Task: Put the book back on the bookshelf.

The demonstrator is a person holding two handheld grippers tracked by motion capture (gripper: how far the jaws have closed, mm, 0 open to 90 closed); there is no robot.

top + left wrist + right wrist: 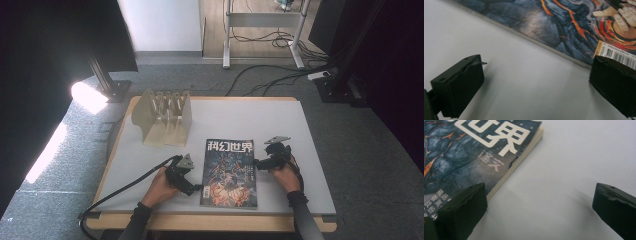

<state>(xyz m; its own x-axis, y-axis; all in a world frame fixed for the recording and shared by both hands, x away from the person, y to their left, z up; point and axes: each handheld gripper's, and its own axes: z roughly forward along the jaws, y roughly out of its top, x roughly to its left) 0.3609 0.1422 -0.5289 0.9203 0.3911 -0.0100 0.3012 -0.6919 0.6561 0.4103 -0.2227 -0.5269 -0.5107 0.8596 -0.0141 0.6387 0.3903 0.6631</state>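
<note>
Magazine flat on a grey table, wooden rack behind. Left gripper and right gripper flanking its edges, jaws apart, holding nothing.

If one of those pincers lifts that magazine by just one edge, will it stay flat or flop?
The magazine would probably droop: its page block looks thin in the right gripper view. The glossy cover may slip between the jaws. Lying flat on the table, it should slide, not tip.
</note>
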